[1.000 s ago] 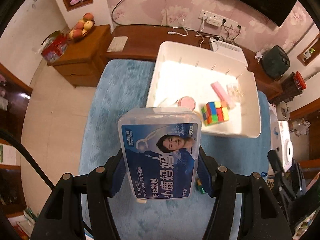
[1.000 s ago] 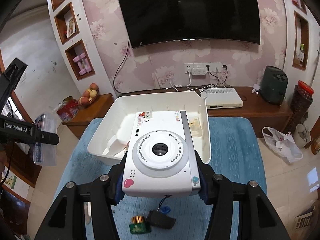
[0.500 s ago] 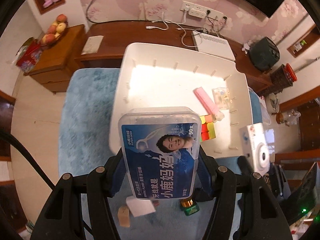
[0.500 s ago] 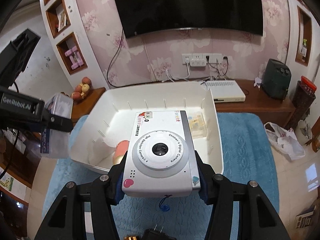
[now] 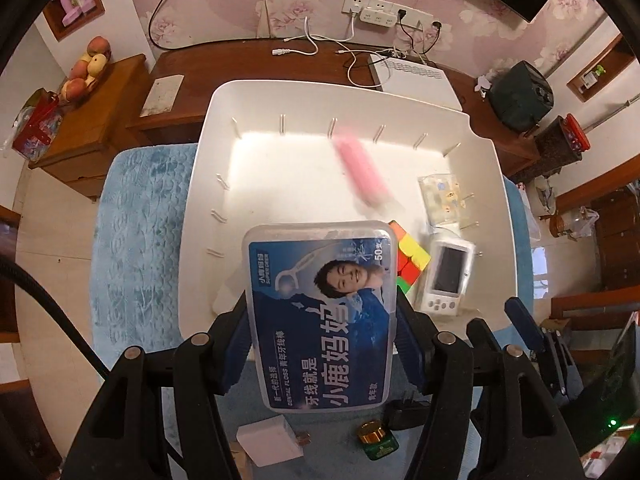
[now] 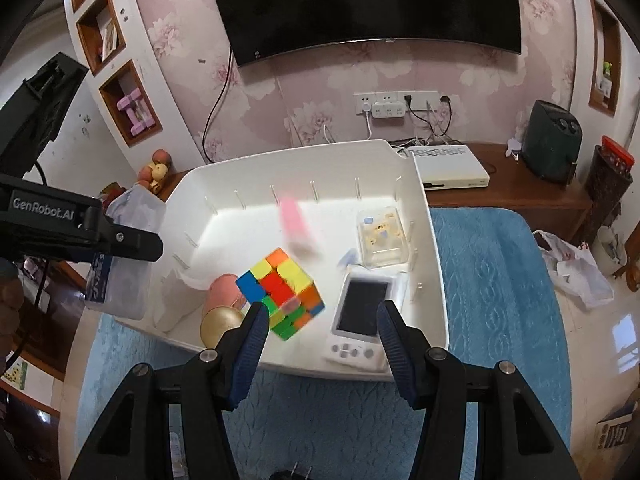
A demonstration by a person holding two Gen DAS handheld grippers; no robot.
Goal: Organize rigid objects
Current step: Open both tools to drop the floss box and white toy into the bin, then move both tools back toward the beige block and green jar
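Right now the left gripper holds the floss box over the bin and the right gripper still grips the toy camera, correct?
Not quite. In the right wrist view the right gripper is empty and the toy camera lies in the white bin. The left gripper does hold the floss box.

Each gripper is a black plastic frame, and its two arms branch into paired struts joined by round silver screws. The left gripper [image 5: 322, 320] carries jaws lined with dark blue ribbed pads [image 5: 236, 356], and a thick black cable [image 5: 48, 312] curves away from its left side. The right gripper [image 6: 320, 340] has the same blue ribbed pads [image 6: 250, 354] and silver screw heads [image 6: 208, 355]. Seen from the right wrist camera, the left gripper's body is a black block printed "GenRobot.AI" [image 6: 42, 215] in pale letters, with a small screw near its tip
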